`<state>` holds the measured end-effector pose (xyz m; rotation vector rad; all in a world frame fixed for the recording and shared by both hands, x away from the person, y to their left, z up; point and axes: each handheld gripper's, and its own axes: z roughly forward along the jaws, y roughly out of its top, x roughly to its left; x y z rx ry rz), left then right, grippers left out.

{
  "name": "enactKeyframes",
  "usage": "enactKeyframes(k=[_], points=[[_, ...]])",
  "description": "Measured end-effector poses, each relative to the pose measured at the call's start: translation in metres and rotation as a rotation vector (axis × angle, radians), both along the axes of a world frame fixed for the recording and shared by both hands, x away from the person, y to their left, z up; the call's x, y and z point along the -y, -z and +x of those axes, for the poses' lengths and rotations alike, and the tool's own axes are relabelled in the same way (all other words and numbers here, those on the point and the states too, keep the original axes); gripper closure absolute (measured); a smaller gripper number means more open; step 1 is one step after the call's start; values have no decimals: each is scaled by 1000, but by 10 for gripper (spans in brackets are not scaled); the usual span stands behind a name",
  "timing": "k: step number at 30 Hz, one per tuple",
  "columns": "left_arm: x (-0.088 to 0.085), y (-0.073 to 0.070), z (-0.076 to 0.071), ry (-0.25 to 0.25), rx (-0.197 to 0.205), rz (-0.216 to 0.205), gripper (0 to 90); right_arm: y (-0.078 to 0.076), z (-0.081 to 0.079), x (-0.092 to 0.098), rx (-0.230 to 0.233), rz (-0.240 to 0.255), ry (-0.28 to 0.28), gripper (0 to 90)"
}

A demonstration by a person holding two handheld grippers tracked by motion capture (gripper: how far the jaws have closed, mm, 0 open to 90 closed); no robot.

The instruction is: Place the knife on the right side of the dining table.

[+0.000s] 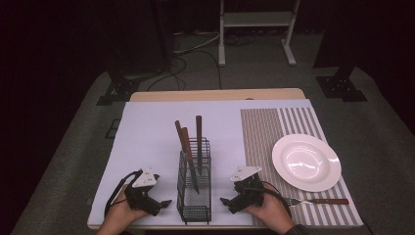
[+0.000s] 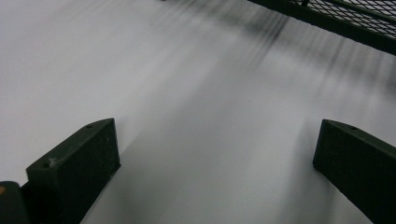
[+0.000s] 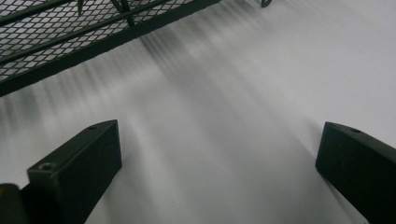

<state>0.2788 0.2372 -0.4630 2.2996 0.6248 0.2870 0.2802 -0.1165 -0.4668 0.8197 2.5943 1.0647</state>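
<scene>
The person is resting both grippers low on the white sheet (image 1: 147, 132), one at each side of the wire caddy (image 1: 194, 196). The left gripper (image 1: 166, 202) is pointing its jaws to the caddy, which is standing just beside its tips, and in the left gripper view the jaws are standing wide apart with nothing between them, only bare sheet. The right gripper (image 1: 224, 201) is doing the same from the other side, also wide open and holding nothing, and the caddy mesh (image 3: 56, 32) is lying just ahead of it. Inside the caddy, 3 utensils (image 1: 188, 147) are leaning with their brown handles up, above the rim and farther from both grippers. I judge these are the things to take. They are looking stiff and light, with wooden handles that should give good friction, while the metal ends deep in the mesh would be slippery. The best hold is probably on the upper handle, across its narrow width, lifting straight up so the utensil is not catching in the wire. The caddy itself is looking light and may tip or slide, so 1 gripper could be steadying its rim. A fork (image 1: 318, 201) is lying behind the right gripper, on the striped mat (image 1: 264, 132) near the plate (image 1: 306, 162).
</scene>
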Motion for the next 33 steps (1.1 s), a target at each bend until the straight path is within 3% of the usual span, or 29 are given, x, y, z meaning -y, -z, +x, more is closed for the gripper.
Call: enactKeyframes(k=[13,22,33], points=[[0,0,0,1,0,1,0,-9,5,7,-9,-17,24,54],[0,0,0,1,0,0,0,-22,7,12,-11,40,17,65],[0,0,0,1,1,0,0,-38,13,13,-2,76,11,85]])
